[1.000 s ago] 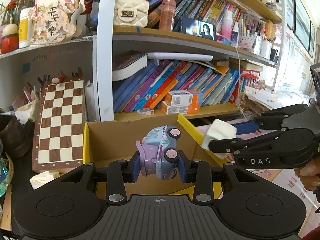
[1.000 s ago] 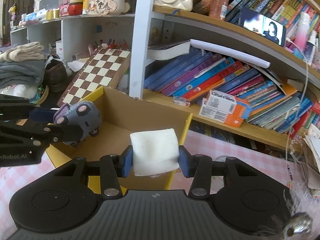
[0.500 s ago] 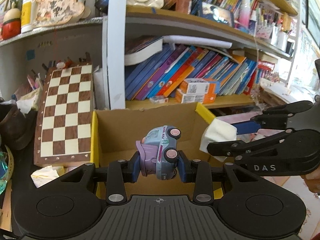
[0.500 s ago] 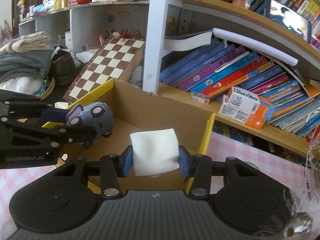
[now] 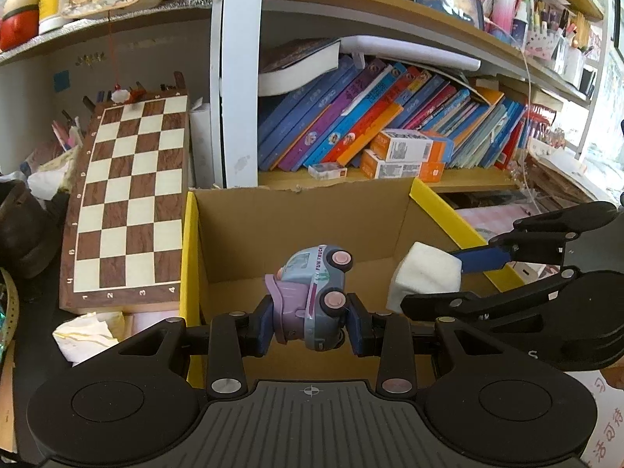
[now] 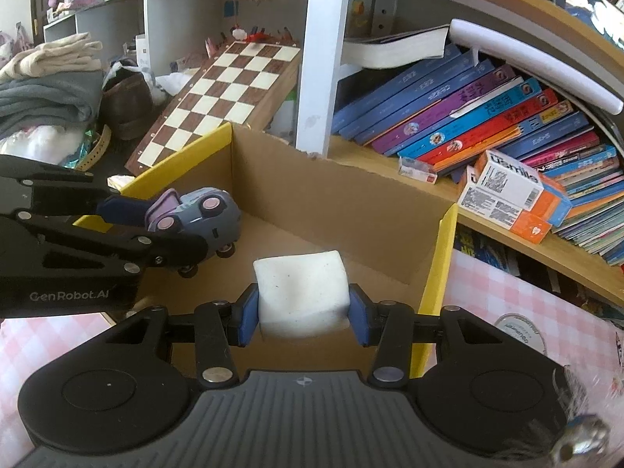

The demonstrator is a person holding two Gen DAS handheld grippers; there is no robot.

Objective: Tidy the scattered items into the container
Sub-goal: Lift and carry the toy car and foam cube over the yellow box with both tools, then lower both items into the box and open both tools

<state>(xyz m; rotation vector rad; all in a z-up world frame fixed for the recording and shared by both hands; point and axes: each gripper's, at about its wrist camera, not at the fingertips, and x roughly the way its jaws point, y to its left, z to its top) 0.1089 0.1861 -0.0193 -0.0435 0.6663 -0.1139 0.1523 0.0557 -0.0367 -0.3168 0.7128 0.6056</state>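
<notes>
Right now your left gripper [image 5: 310, 325] pinches a small blue and purple toy car [image 5: 312, 296], wheels turned sideways, reading "FUN TRUCK", and your right gripper [image 6: 302, 312] pinches a soft white foam cube [image 6: 300, 296]. Both hang over the open brown cardboard box with yellow edges [image 6: 433, 273], so each can drop straight down. The tools read "GenRobot.AI".
</notes>
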